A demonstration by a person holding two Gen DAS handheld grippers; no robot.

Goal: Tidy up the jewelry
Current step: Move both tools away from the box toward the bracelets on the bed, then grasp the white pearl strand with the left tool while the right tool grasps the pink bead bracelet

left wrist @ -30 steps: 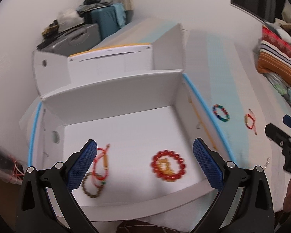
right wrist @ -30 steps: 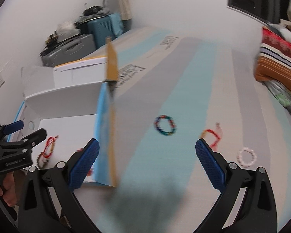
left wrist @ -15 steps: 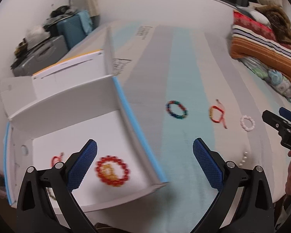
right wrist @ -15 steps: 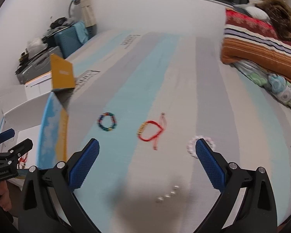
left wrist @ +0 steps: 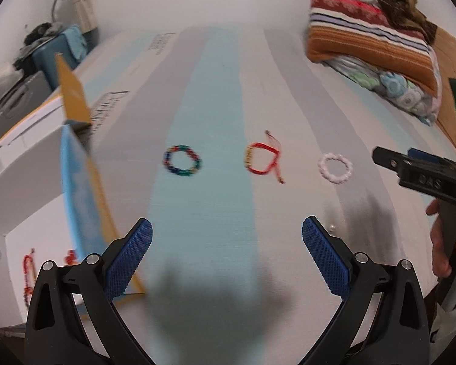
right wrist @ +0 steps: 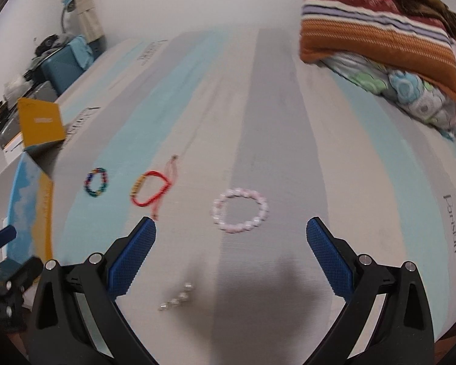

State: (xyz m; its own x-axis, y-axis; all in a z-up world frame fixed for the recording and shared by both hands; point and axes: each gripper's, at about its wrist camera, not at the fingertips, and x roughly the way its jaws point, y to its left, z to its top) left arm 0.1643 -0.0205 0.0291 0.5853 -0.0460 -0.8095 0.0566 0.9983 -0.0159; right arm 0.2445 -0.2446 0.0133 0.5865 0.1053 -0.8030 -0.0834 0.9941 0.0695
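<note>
3 bracelets (right wrist: 239,210) on mattress (right wrist: 288,106); left gripper (left wrist: 227,243), right gripper (right wrist: 231,245) spread, empty.

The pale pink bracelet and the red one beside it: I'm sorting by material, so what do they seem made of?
The pink bracelet looks like round, glossy, translucent beads, glass or stone perhaps; blur leaves it open. The red bracelet looks like matte woven cord with loose tail ends and a short yellowish, possibly metal, beaded section.

Left tool (left wrist: 227,234) and right tool (right wrist: 231,234): black angular frames with silver screws, blue cross-hatched finger pads (left wrist: 130,258); bare-skinned hand (left wrist: 440,243) at 3 o'clock.
</note>
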